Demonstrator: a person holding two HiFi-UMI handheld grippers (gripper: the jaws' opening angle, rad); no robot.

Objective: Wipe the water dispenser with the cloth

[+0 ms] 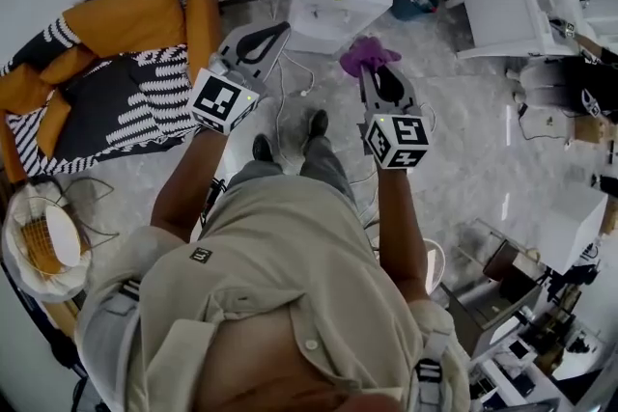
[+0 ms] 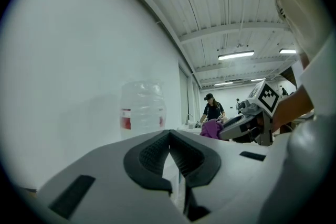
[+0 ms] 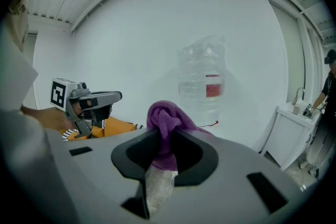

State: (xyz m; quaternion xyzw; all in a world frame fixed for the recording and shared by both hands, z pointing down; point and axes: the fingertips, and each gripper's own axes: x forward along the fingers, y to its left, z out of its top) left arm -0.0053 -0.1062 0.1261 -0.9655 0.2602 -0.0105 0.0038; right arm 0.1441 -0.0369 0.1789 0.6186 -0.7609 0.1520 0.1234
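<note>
At ten o'clock in the head view, an orange couch (image 1: 126, 14) with black-and-white striped cushions is seen on a pale marbled floor (image 1: 463, 159). The left gripper (image 1: 278, 32) is held toward eleven o'clock. Only in its own view are its ribbed dark pads (image 2: 152, 152) seen pressed together at the tips, with nothing caught between them. At twelve o'clock, a white, boxy water dispenser (image 1: 338, 0) is stood against the wall. Its bottle (image 2: 143, 110) is cut off by the top edge of the head view. Side-on, in both gripper views, it is shown as a clear, crinkled plastic cylinder with a red label band. A person standing far off at a white counter (image 2: 212, 110) is shown in the left gripper view alone. The right gripper (image 1: 377, 77) is held toward one o'clock and is clamped on the cloth (image 1: 367, 56), a soft purple bunch poking up past the jaws, near the dispenser's front but apart from it. A paler, greyish part hanging below the jaws is revealed only by the right gripper view. At two o'clock, a white cabinet (image 1: 502, 14) is seen.
</note>
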